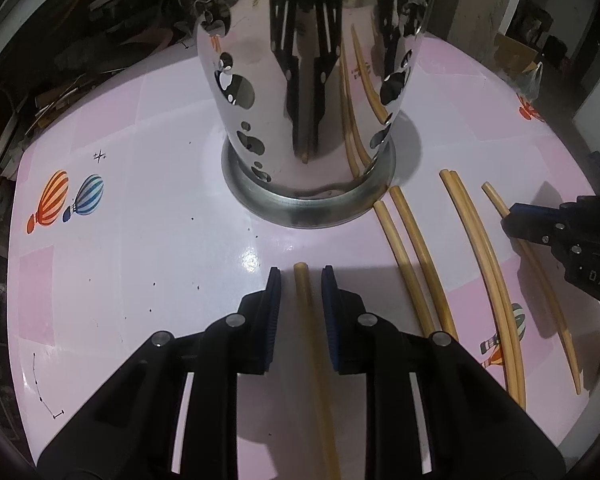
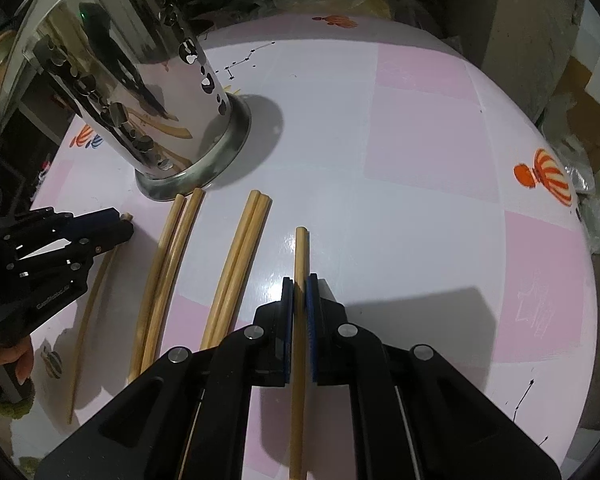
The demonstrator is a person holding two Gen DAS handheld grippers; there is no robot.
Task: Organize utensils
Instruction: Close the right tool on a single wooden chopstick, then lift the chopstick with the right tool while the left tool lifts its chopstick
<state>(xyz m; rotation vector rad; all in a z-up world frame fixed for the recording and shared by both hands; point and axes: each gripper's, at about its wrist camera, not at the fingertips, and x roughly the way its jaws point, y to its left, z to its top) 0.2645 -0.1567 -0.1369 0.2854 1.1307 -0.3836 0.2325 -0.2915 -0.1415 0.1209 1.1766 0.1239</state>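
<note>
A shiny perforated steel utensil holder (image 1: pixel 300 100) (image 2: pixel 140 80) stands upright on the table. My left gripper (image 1: pixel 301 270) (image 2: pixel 128 226) straddles one pale wooden chopstick (image 1: pixel 306 304) (image 2: pixel 96 292) just in front of the holder. There is a gap on each side of the stick, so the pads do not press on it. My right gripper (image 2: pixel 299 280) (image 1: pixel 508 222) is shut on another chopstick (image 2: pixel 300 248) (image 1: pixel 556 312) near its far end. Two pairs of chopsticks (image 1: pixel 408 248) (image 1: pixel 480 248) (image 2: pixel 172 272) (image 2: pixel 240 260) lie side by side between the two grippers.
The round table (image 2: pixel 420 140) has a pink and white cover printed with hot-air balloons (image 1: pixel 66 196). A person's hand (image 2: pixel 16 360) holds the left gripper. Dark clutter lies beyond the table's edge on the left, cardboard boxes (image 2: pixel 580 92) on the right.
</note>
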